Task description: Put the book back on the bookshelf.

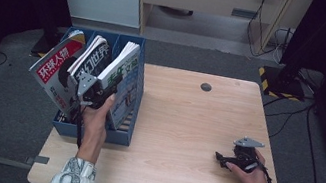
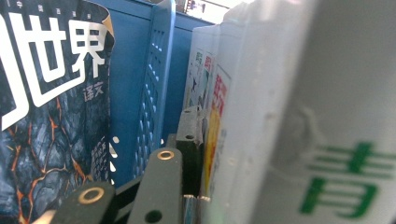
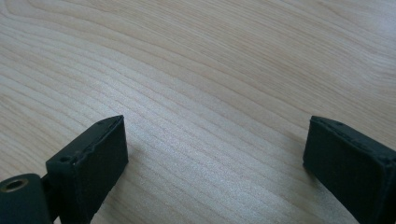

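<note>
The blue plastic file box (image 1: 118, 137) with perforated dividers stands at the left edge of the pale wood-grain table (image 1: 185, 126). The left gripper (image 1: 81, 88) is among the upright glossy magazines; its jaws pinch the white-covered magazine (image 1: 121, 71) in the right compartment. The left gripper view adds green characters on that cover (image 2: 336, 182) and a dark cracked-rock cover (image 2: 46, 140) alongside. The right gripper (image 1: 221, 157) rests on bare tabletop, jaws spread wide, nothing between them.
</note>
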Available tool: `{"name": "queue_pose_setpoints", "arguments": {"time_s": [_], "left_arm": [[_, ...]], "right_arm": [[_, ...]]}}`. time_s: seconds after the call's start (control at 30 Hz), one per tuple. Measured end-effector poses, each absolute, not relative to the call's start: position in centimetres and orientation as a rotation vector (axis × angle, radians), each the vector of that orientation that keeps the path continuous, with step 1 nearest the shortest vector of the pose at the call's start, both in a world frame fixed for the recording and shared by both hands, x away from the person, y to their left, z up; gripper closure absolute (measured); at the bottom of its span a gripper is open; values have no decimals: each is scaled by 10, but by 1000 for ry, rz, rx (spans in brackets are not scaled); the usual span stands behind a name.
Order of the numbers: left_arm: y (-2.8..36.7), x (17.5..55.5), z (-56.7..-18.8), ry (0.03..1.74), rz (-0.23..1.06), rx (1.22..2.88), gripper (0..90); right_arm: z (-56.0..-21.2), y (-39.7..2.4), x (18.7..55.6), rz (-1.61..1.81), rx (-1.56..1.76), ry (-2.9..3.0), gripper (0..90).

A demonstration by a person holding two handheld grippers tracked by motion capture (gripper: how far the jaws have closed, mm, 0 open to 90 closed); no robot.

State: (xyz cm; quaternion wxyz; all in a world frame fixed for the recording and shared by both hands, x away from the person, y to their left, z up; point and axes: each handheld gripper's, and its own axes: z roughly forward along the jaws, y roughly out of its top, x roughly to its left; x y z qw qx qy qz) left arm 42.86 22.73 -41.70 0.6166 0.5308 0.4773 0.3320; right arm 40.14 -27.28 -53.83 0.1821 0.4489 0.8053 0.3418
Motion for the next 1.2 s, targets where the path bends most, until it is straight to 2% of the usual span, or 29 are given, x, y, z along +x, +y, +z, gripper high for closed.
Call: {"name": "queue_pose_setpoints", "arguments": {"time_s": [0.33, 1.2], "left_arm": [[236, 433, -419, 1104, 750, 1179, 725], [229, 441, -418, 1099, 798, 1171, 725]], "right_arm": [[-538, -273, 401, 965, 1267, 2273, 68], [-538, -273, 402, 965, 1265, 2275, 66]]}}
